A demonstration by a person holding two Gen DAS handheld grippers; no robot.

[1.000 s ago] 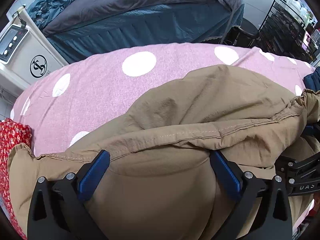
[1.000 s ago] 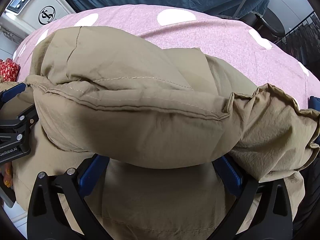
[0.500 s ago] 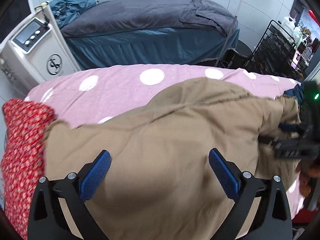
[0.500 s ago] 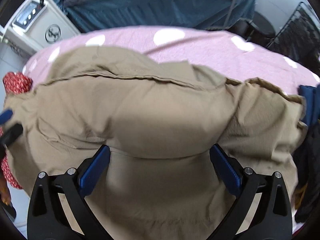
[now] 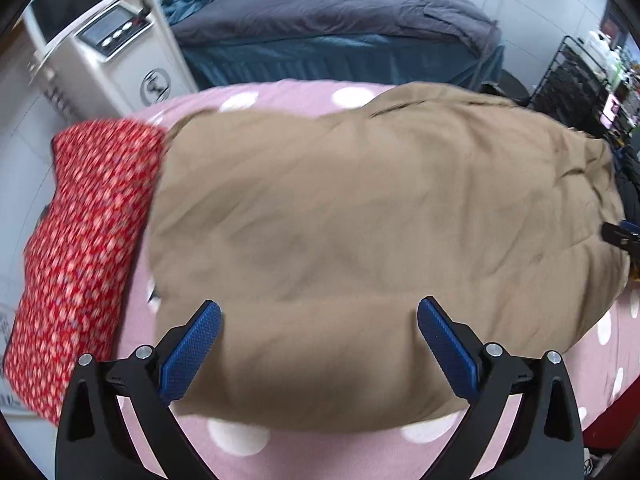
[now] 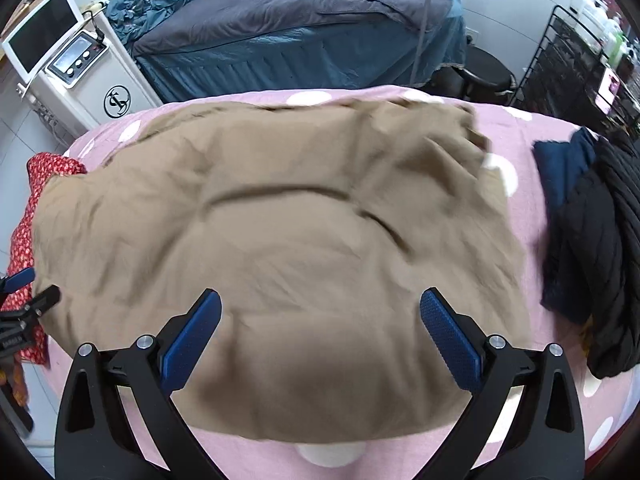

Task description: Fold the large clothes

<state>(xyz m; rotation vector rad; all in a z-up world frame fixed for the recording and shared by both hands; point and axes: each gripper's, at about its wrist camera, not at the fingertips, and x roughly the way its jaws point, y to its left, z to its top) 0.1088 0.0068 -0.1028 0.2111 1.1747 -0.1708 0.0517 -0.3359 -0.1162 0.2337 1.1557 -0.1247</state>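
A pink cloth with white polka dots covers the surface and fills the lower two thirds of both views. Behind it, across the top of each frame, stands a treatment bed with a grey blanket over a teal skirted cover; a white machine with a small screen and knobs sits at the upper left, and a black wire rack holding bottles is at the upper right.

The large tan folded garment lies flat in the middle of the surface, its near edge just in front of both pairs of tongs. At the left of the frame a red floral-print fabric touches the garment's left edge and reaches the surface's left border. At the right of the right-wrist view a navy folded cloth and a black ribbed knit lie beside the garment, a strip of pink between them.

Bare pink shows along the bottom of the frame and along the far edge.

The left tongs and the right tongs stand wide apart, holding nothing
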